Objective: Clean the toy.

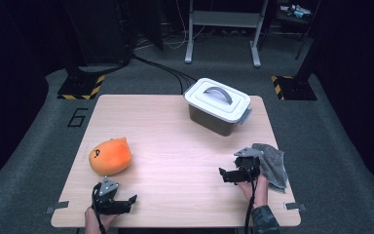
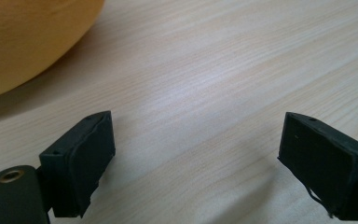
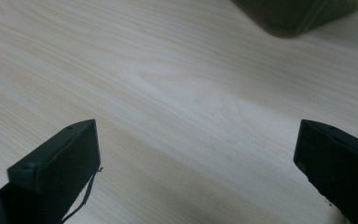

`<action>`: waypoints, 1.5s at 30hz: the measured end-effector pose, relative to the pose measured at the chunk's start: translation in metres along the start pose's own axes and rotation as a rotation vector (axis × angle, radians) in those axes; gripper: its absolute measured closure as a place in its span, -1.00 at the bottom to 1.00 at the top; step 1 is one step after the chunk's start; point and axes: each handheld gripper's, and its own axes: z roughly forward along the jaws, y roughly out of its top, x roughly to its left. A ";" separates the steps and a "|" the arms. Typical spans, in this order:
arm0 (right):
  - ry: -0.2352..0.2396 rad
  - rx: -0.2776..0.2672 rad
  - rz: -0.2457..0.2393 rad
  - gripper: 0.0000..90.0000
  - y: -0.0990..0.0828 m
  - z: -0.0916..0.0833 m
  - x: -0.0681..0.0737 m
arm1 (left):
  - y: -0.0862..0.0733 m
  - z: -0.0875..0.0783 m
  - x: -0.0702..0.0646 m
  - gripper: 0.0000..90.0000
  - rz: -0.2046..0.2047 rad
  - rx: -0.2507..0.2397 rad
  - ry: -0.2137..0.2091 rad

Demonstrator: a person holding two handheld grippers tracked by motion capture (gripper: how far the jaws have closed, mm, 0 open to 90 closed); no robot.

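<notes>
An orange plush toy (image 1: 109,156) lies on the left side of the wooden table (image 1: 175,141). My left gripper (image 1: 126,204) is near the front edge just below it, open with only bare wood between its jaws. In the left gripper view the gripper (image 2: 198,126) stands wide and the plush toy (image 2: 23,42) bulges in at the upper left. My right gripper (image 1: 225,175) is at the front right, open and holding nothing, beside a grey cloth (image 1: 273,165). The right gripper view shows the gripper (image 3: 198,128) over bare table.
A dark box with a white lid and grey handle (image 1: 217,105) stands at the back right of the table; its lower corner (image 3: 298,16) is visible in the right gripper view. Cables and a metal stand (image 1: 224,29) are on the floor behind.
</notes>
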 end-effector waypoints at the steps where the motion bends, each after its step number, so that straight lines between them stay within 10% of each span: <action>1: 0.007 -0.003 -0.002 -1.00 0.003 -0.001 -0.002 | 0.001 0.001 -0.001 -0.77 0.007 0.003 0.002; 23: -0.047 -0.052 -0.011 -0.96 0.088 -0.009 -0.046 | 0.004 0.006 -0.004 -0.77 0.054 0.019 0.032; 45: -0.037 -0.017 -0.036 -0.23 0.157 0.030 -0.058 | 0.004 0.005 -0.004 -0.77 0.053 0.020 0.032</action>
